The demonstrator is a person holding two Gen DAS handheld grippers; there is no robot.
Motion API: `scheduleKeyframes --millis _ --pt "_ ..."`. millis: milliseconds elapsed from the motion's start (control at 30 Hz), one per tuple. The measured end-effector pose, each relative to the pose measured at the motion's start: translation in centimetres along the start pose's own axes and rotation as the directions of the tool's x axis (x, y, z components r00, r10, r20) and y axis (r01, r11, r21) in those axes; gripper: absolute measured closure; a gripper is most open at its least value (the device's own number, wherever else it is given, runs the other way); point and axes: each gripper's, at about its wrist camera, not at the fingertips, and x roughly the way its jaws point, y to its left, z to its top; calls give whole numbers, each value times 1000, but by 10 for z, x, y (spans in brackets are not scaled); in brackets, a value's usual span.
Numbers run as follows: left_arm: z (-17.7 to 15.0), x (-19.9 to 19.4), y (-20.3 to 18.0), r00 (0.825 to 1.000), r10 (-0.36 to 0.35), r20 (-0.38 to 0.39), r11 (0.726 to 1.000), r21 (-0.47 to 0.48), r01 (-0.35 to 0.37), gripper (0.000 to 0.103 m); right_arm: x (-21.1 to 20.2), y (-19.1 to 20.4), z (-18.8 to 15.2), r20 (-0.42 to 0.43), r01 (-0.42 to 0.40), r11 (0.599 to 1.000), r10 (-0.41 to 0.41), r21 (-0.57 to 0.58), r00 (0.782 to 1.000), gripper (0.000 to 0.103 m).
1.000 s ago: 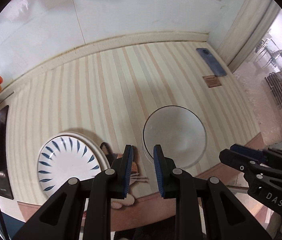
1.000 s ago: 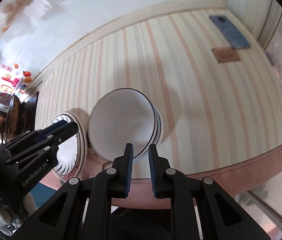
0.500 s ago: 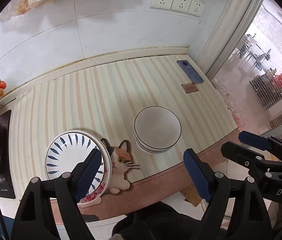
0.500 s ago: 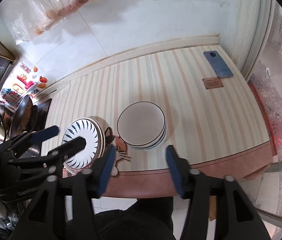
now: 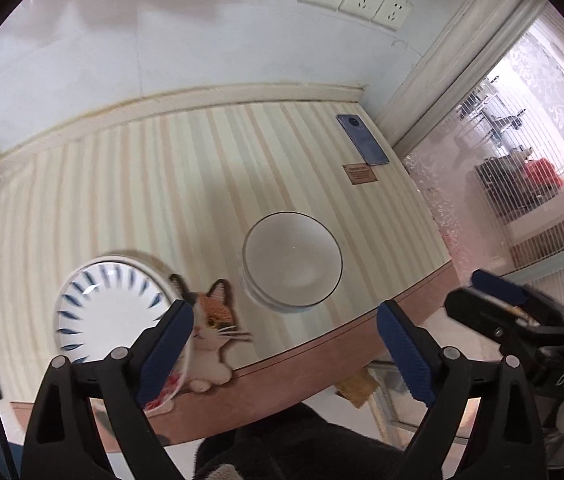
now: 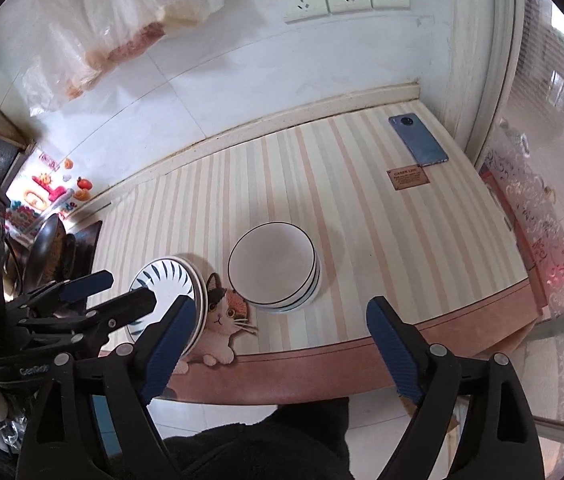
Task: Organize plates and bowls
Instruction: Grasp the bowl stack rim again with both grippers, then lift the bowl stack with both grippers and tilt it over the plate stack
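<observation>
Left wrist view: left gripper (image 5: 284,344) has its fingers spread wide, nothing between them, held above and just off the near edge of the striped counter (image 5: 130,184). Stack of white bowls (image 5: 292,260) sits dead ahead of the gap, slightly right of centre, near the front edge. Blue-patterned plate stack (image 5: 110,308) lies ahead-left, partly hidden behind the left finger pad; a red-patterned rim pokes out at the bottom of that stack. Cat decal (image 5: 212,332) is on the counter between the plates and the bowls. Right gripper (image 5: 494,300) shows at the right edge, off the counter. Phone (image 5: 364,144) and small brown label (image 5: 360,173) are far back right, well apart from the dishes.

Right wrist view: right gripper (image 6: 280,344) is also spread wide and empty, out past the counter's front edge. Bowl stack (image 6: 274,266) is straight ahead, roughly on the midline of the gap; several black-rimmed edges are visible, nested. Plate stack (image 6: 168,292) is ahead-left, touching or nearly touching the cat decal (image 6: 224,320), just beside the bowls but not touching them. Left gripper (image 6: 94,292) hangs over the plate side, fingers apart.

Judgement: round items, no long axis to align. Bowls are centred for both grippers; plates are closer to the left one. Both piles look already sorted by type, so the task is probably near done or done. Any next grab needs a rim pinch from the near side.
</observation>
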Motion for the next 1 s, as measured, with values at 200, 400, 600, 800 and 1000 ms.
scheduleKeyframes --millis 200,400,600,800,1000 --pt "27 60 14 993 -70 -93 997 -26 67 5 58 -33 12 -95 -40 997 47 68 994 11" --pt "48 127 31 980 -42 -194 998 -58 31 5 141 -69 21 -231 -92 982 130 165 964 11" --pt "54 178 44 947 -84 -310 993 -102 55 5 209 -82 26 -324 -146 967 210 209 922 11" --pt "49 207 56 903 -154 -402 981 -174 89 7 260 -85 27 -390 -194 948 282 251 876 11" --pt "46 224 66 870 -235 -433 961 -240 140 25 290 -85 26 -427 -203 933 320 297 846 11"
